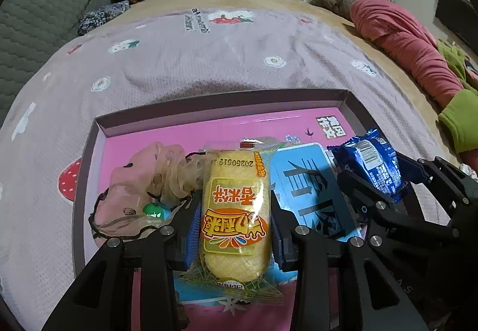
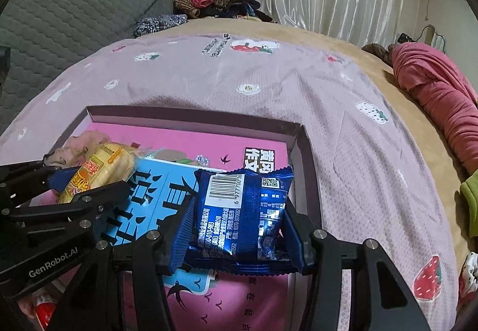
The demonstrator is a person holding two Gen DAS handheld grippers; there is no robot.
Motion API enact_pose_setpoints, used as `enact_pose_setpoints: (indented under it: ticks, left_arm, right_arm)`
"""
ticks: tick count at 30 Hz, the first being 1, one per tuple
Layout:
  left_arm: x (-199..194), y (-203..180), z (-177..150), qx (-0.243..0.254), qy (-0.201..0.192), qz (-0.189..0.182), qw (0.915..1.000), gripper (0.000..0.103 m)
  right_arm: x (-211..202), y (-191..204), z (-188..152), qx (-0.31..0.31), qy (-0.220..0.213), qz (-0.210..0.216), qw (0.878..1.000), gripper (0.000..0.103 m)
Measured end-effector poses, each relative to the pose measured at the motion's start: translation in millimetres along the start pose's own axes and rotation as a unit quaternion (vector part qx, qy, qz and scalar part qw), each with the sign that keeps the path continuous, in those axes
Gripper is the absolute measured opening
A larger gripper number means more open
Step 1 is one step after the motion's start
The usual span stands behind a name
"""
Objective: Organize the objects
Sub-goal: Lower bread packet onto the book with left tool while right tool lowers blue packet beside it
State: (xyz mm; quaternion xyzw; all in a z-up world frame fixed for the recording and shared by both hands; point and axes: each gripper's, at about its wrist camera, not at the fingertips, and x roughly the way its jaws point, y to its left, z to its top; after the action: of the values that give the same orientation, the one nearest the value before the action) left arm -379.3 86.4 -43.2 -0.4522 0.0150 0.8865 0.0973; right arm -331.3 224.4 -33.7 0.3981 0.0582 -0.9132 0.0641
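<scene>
A long yellow plastic-wrapped cake (image 1: 234, 220) sits squeezed between the left jaws. A shiny blue snack packet (image 2: 240, 216), barcode up, sits squeezed between the right jaws.

Tray (image 1: 343, 100): dark purple walls, pink printed floor with a light-blue panel. On it: yellow snack pack (image 1: 234, 217) with orange label, pink-beige patterned pouch (image 1: 140, 181) left of it. Blue foil packet (image 2: 239, 211) with white barcode. Bedsheet (image 1: 209, 62) beyond the tray: lilac, strawberry and flower print.
</scene>
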Motion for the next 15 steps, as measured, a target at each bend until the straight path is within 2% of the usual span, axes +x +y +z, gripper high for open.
enact_pose_setpoints:
  ticks: [11, 15]
  left_arm:
    - [4.4, 3.8, -0.4, -0.006, 0.007, 0.001, 1.0000, 0.041]
    - [5.1, 5.5, 0.0, -0.009, 0.009, 0.001, 0.9999, 0.044]
  right_arm:
    - [8.1, 2.5, -3.7, -0.005, 0.019, 0.004, 1.000, 0.055]
    - [8.1, 2.6, -3.8, -0.006, 0.020, 0.004, 1.000, 0.055]
